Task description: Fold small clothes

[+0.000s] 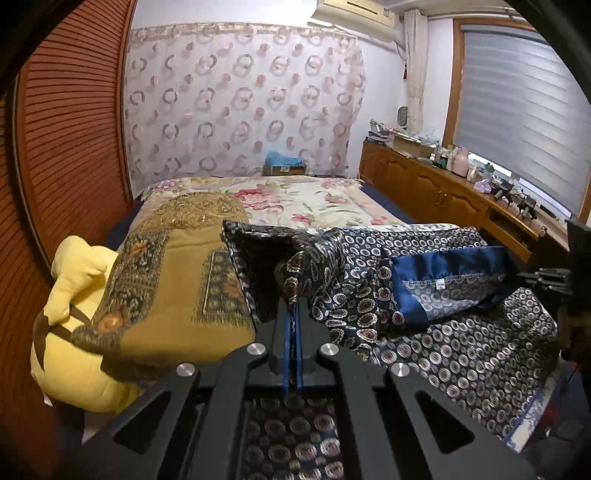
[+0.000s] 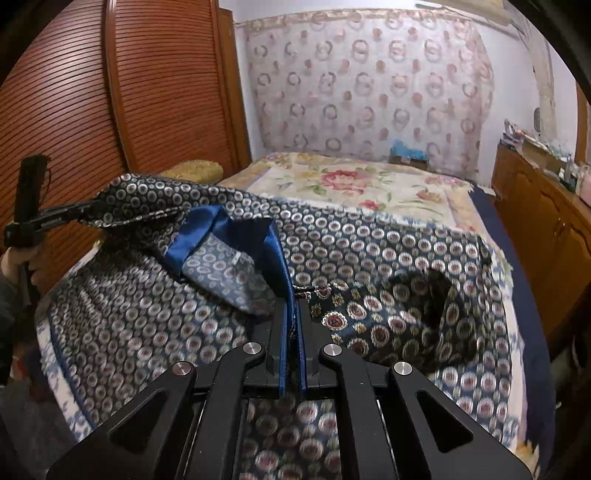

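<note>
Left wrist view: left gripper [image 1: 293, 306] is pinching a bunched fold of the patterned garment [image 1: 369, 291], its fingers [image 1: 282, 332] pressed together on the cloth.
Right wrist view: right gripper [image 2: 293, 306] is gripping the garment's blue satin edge [image 2: 284, 266], fingers [image 2: 304, 332] clamped on it with the blue band running down between them.
Garment: dark blue fabric with ringed medallions is hanging stretched between the two grippers just above the bed, its blue lining and a small white label [image 1: 439, 283] facing up.
Surface: bed [image 2: 369, 184] is carrying a floral cover in cream, pink and green; nearer the cameras a dark circle-print cloth [image 1: 480, 350] is lying spread under the garment.
Pillow: mustard-coloured ornate cushion [image 1: 173, 277] is sitting at the bed's left side, resting partly over a yellow soft toy [image 1: 74, 280].
Left wall: reddish-brown slatted wardrobe doors [image 2: 110, 92] are standing beside the bed.
Back wall: sheer curtain [image 1: 240, 99] with pink rings and dots is hanging behind the bed; a small box with blue material [image 1: 284, 162] is sitting at its foot.
Right side: wooden cabinet run [image 1: 443, 192] is holding cluttered small items under a window blind [image 1: 517, 110].
Ceiling corner: air conditioner [image 1: 354, 11] is showing partly.
Person: a hand [image 2: 14, 262] is holding the other gripper's handle at the left edge.
</note>
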`<action>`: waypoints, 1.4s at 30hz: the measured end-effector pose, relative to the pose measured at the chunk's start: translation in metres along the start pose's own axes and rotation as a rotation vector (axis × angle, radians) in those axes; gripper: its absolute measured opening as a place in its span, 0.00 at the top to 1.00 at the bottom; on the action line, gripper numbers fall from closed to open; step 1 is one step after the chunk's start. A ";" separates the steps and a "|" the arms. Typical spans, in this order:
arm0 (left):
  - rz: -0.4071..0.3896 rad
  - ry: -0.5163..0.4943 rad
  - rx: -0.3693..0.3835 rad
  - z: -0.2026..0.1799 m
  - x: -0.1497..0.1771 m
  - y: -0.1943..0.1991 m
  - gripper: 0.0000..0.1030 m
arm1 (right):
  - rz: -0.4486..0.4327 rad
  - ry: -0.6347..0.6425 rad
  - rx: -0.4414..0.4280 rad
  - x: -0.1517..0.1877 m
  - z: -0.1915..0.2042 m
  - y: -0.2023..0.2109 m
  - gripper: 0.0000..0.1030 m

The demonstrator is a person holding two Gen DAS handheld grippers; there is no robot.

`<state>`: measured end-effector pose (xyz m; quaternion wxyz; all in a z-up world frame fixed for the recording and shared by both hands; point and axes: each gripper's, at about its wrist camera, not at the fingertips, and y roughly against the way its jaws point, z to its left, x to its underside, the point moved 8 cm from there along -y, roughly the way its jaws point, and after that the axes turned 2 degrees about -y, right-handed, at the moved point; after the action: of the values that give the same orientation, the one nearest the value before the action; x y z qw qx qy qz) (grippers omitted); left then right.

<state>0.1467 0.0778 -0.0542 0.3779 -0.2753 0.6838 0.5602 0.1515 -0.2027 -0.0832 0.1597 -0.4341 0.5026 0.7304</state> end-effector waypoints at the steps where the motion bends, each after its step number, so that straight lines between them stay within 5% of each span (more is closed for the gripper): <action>1: 0.000 0.011 0.004 0.001 0.002 0.003 1.00 | 0.006 -0.008 -0.005 0.005 0.000 0.002 0.98; 9: 0.006 0.068 -0.021 0.014 0.017 0.005 1.00 | 0.052 -0.059 -0.006 0.040 -0.011 0.023 0.98; 13: 0.022 0.072 -0.039 0.019 0.023 0.001 1.00 | 0.063 -0.077 0.014 0.050 -0.017 0.034 0.90; 22: 0.040 0.070 -0.044 0.017 0.034 -0.001 1.00 | -0.006 -0.075 0.120 0.028 -0.046 0.061 0.75; 25: 0.048 0.065 -0.045 0.016 0.038 -0.002 1.00 | -0.018 -0.071 0.173 0.015 -0.060 0.060 0.64; 34: 0.065 0.068 -0.041 0.016 0.048 -0.005 1.00 | -0.039 -0.139 0.242 -0.007 -0.097 0.042 0.60; 42: 0.087 0.058 -0.032 0.011 0.055 -0.009 1.00 | 0.083 -0.168 0.305 0.026 -0.118 0.016 0.60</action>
<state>0.1255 0.0886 -0.1055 0.3289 -0.2672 0.6968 0.5787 0.1815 -0.3179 -0.1081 0.2349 -0.3213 0.6100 0.6852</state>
